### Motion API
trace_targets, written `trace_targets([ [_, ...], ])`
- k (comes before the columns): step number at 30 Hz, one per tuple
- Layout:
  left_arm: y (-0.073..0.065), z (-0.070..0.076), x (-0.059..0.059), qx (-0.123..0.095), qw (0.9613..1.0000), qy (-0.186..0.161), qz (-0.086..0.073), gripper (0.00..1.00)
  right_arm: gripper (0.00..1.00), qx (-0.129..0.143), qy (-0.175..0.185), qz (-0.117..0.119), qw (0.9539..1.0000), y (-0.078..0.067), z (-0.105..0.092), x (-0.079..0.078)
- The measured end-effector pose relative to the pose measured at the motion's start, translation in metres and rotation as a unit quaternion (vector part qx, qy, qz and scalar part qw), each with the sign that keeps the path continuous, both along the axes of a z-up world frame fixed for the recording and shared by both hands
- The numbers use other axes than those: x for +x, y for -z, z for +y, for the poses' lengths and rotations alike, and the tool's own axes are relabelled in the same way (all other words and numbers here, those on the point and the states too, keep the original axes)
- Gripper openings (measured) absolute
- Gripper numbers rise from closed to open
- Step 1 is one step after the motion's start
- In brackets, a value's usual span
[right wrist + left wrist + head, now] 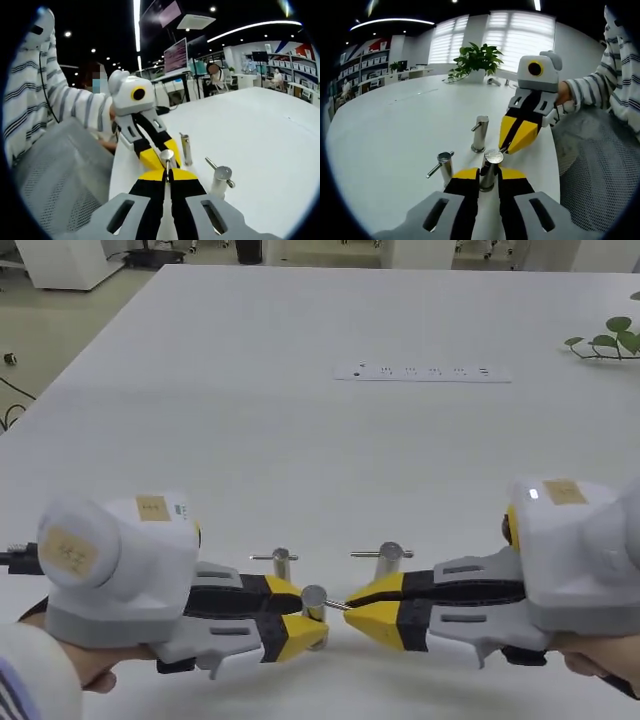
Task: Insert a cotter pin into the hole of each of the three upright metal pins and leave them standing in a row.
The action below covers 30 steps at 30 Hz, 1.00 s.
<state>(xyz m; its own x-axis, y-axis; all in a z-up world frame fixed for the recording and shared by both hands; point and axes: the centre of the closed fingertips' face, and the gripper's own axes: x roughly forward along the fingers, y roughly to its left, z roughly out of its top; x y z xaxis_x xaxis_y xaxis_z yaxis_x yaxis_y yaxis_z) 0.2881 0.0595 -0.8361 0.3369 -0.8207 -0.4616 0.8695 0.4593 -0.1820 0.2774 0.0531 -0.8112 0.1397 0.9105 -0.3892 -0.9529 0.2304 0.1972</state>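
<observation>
While the head view looks down on the white worktop (300, 440), 3 metal pins stand close to its near edge. The left gripper (310, 612) has its yellow jaws clamped around the nearest metal pin (313, 597), which stands upright. The right gripper (352, 606) faces it from the other side, jaws pinched together on a thin cotter pin (336, 604) whose free end meets the side of that pin; whether it has entered the hole I cannot tell. Just beyond, the left rear pin (281, 563) and the right rear pin (390, 558) stand upright, each with a cotter pin lying crosswise through it. A power strip (422, 373) lies toward the far edge, and a plant (608, 340) shows at the right edge.

From the left gripper view, its own 2 jaws hold the shaft of the nearest metal pin below the round head. The right gripper's yellow tips point at that head from the right, held by a hand in a striped sleeve (615, 75) above a mesh chair (590, 170). The 2 rear pins stand just past the held one, their cotter pins sticking out sideways.

From the right gripper view, its own jaws lie closed side by side, their tips at the head of the nearest metal pin, with the left gripper directly opposite. The 2 rear pins stand to the right on the worktop.
</observation>
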Motion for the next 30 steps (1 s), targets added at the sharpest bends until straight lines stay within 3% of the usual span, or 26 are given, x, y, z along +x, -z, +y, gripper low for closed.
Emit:
trace_targets([
  [7, 0.001, -0.001, 0.001, -0.007, 1.0, -0.005, 0.001, 0.13, 0.05, -0.008, -0.001, -0.004, 1.0, 0.001, 0.007, 0.002],
  [11, 0.001, 0.0, 0.001, -0.012, 0.9999, -0.007, 0.004, 0.13, 0.13, -0.012, -0.003, -0.004, 0.9999, 0.0, 0.002, 0.0],
  [17, 0.001, 0.0, 0.0, -0.01, 0.9999, -0.007, 0.0, 0.13, 0.1, -0.028, -0.007, -0.007, 0.9996, 0.0, -0.012, -0.004],
  [20, 0.001, -0.001, 0.0, -0.011, 0.9999, -0.007, 0.0, 0.13, 0.04, -0.029, -0.005, -0.003, 0.9996, 0.0, -0.015, -0.003],
  [30, 0.0, -0.001, 0.0, -0.015, 0.9998, -0.013, 0.001, 0.13, 0.03, -0.024, -0.002, -0.002, 0.9997, 0.002, 0.0, 0.003],
])
